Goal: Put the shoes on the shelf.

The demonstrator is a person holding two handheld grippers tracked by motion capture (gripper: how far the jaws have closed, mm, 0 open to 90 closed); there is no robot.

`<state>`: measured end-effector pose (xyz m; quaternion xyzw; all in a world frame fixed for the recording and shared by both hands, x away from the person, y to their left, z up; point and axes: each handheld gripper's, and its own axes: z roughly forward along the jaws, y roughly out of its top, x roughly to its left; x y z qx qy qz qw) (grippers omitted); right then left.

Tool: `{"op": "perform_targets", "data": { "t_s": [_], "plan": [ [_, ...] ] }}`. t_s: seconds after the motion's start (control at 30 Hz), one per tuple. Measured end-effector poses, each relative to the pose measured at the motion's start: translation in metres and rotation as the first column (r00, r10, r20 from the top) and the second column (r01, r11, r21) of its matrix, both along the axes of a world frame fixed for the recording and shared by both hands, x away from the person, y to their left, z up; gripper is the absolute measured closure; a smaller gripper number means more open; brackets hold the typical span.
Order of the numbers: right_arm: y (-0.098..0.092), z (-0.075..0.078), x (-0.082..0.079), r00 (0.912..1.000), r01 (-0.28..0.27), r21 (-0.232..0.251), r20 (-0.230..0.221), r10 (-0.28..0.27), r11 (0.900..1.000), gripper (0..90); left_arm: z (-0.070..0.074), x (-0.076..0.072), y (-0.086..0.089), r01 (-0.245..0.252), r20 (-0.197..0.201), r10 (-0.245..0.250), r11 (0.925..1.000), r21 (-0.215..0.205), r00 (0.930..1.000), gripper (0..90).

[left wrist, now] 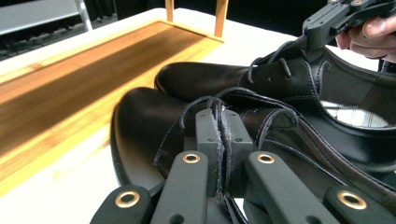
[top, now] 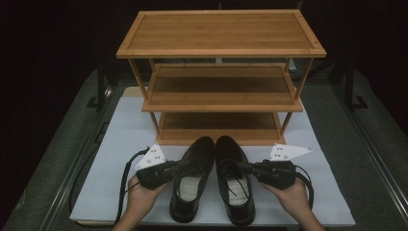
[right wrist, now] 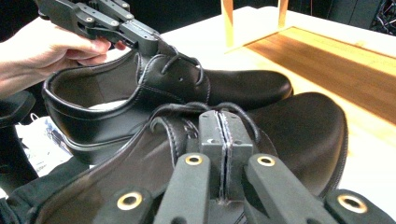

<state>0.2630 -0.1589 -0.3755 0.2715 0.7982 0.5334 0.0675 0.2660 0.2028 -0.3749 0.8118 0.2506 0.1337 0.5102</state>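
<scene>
Two black leather lace-up shoes stand side by side, toes toward the rack: the left shoe (top: 201,148) (left wrist: 140,121) (right wrist: 247,86) and the right shoe (top: 228,148) (left wrist: 201,79) (right wrist: 303,126). My left gripper (top: 188,163) (left wrist: 219,121) comes in from the left. It is shut on the laced edge of the left shoe's opening, with lace loops around its tips. My right gripper (top: 239,167) (right wrist: 223,123) mirrors it, shut on the laced edge of the right shoe. Both shoes rest on the white mat (top: 120,130).
A three-tier wooden shoe rack (top: 219,52) stands just beyond the toes, its bottom shelf (top: 219,122) (left wrist: 70,79) (right wrist: 336,51) level with the mat. The rack's legs (top: 154,122) flank that shelf. Dark table borders run along both sides of the mat.
</scene>
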Motion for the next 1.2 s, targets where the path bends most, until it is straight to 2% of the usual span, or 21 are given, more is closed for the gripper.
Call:
{"op": "perform_targets", "data": {
  "t_s": [0.13, 0.33, 0.47, 0.5, 0.63, 0.7, 0.83, 0.87, 0.93, 0.97, 1.0, 1.13, 1.2],
  "plan": [
    [-0.003, 0.005, 0.002, 0.9996, 0.019, 0.001, 0.019, -0.019, 1.000, 89.0, 0.006, 0.002, 0.002, -0.007, 0.019, 0.007, 1.0000, -0.006, 0.9998, 88.2],
    [-0.018, 0.015, 0.008, 0.9971, 0.061, 0.034, 0.043, -0.063, 0.998, 89.0, 0.017, 0.010, 0.008, -0.009, 0.049, 0.010, 0.9996, -0.027, 0.9988, 88.3],
    [-0.024, 0.021, 0.014, 0.9948, 0.079, 0.034, 0.062, -0.081, 0.996, 89.0, 0.023, 0.018, 0.009, -0.017, 0.063, 0.018, 0.9995, -0.029, 0.9978, 88.2],
    [-0.026, 0.023, 0.019, 0.9936, 0.088, 0.029, 0.069, -0.089, 0.996, 89.0, 0.024, 0.023, 0.008, -0.025, 0.069, 0.027, 0.9991, -0.034, 0.9972, 88.2],
    [-0.027, 0.023, 0.028, 0.9919, 0.098, 0.024, 0.079, -0.100, 0.995, 88.9, 0.024, 0.032, 0.006, -0.034, 0.075, 0.037, 0.9985, -0.043, 0.9965, 88.2],
    [-0.027, 0.022, 0.040, 0.9898, 0.112, 0.027, 0.086, -0.114, 0.993, 88.9, 0.022, 0.041, 0.003, -0.044, 0.080, 0.048, 0.9979, -0.048, 0.9956, 88.2],
    [-0.024, 0.021, 0.050, 0.9879, 0.122, 0.023, 0.093, -0.124, 0.992, 88.9, 0.019, 0.051, -0.001, -0.058, 0.083, 0.062, 0.9968, -0.056, 0.9946, 88.2],
    [-0.021, 0.020, 0.058, 0.9862, 0.131, 0.020, 0.099, -0.133, 0.991, 88.9, 0.018, 0.054, -0.003, -0.062, 0.084, 0.067, 0.9964, -0.058, 0.9942, 88.2],
    [-0.019, 0.019, 0.065, 0.9850, 0.139, 0.022, 0.100, -0.141, 0.990, 89.0, 0.016, 0.064, -0.008, -0.078, 0.097, 0.082, 0.9958, -0.049, 0.9919, 88.2],
    [-0.019, 0.019, 0.065, 0.9850, 0.139, 0.022, 0.100, -0.141, 0.990, 89.0, 0.016, 0.064, -0.008, -0.078, 0.097, 0.082, 0.9958, -0.049, 0.9919, 88.2],
    [-0.016, 0.018, 0.073, 0.9835, 0.147, 0.019, 0.104, -0.149, 0.989, 88.9, 0.015, 0.070, -0.012, -0.084, 0.107, 0.088, 0.9956, -0.041, 0.9903, 88.2],
    [-0.013, 0.017, 0.082, 0.9807, 0.158, 0.014, 0.114, -0.159, 0.987, 89.0, 0.012, 0.078, -0.016, -0.097, 0.120, 0.100, 0.9948, -0.030, 0.9877, 88.2],
    [-0.012, 0.017, 0.088, 0.9785, 0.168, 0.021, 0.118, -0.169, 0.986, 88.9, 0.011, 0.083, -0.018, -0.109, 0.126, 0.114, 0.9931, -0.042, 0.9855, 88.2]
  ]
}}
